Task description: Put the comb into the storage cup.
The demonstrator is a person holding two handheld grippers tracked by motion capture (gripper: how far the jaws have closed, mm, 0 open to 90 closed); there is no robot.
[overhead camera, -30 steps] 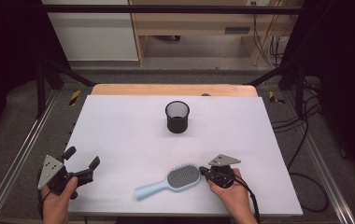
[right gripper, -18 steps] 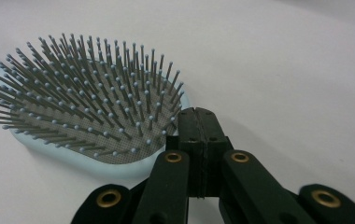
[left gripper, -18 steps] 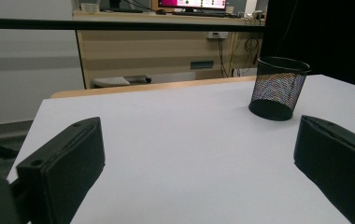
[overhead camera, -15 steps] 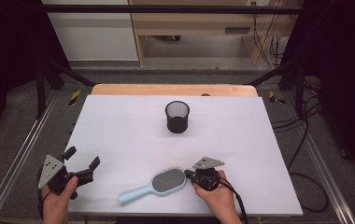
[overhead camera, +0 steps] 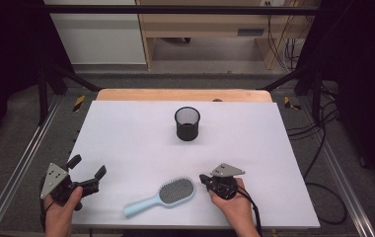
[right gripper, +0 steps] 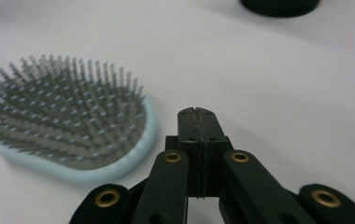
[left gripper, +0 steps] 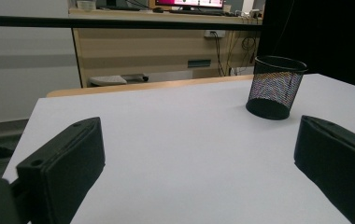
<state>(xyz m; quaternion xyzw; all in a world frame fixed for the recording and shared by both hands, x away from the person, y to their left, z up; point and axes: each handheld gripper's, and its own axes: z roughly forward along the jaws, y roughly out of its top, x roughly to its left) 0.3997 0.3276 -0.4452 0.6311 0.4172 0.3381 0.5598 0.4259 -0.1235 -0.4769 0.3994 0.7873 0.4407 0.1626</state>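
A light blue hairbrush (overhead camera: pixel 162 195) lies bristles up near the table's front edge, handle pointing front-left. My right gripper (overhead camera: pixel 204 178) sits just right of the brush head, jaws shut with nothing between them. In the right gripper view the closed jaw tips (right gripper: pixel 197 122) stand beside the brush's (right gripper: pixel 68 126) blue rim, a small gap apart. My left gripper (overhead camera: pixel 88 166) rests at the front left with its jaws wide open and nothing in them. A black mesh cup (overhead camera: pixel 187 123) stands upright at mid-table, and the left gripper view (left gripper: pixel 199 154) shows that cup (left gripper: pixel 274 87) ahead to the right.
The white table top (overhead camera: pixel 126 133) ends in a wooden strip (overhead camera: pixel 183 95) at the far side. Metal frame rails (overhead camera: pixel 18 168) run along both sides, and cables (overhead camera: pixel 323 148) trail on the floor at the right. The cup's base (right gripper: pixel 280 5) lies beyond the right gripper.
The hairbrush has slid left and slightly toward the front edge. My right gripper moved left along with it, staying at the brush head. The left gripper has kept still.
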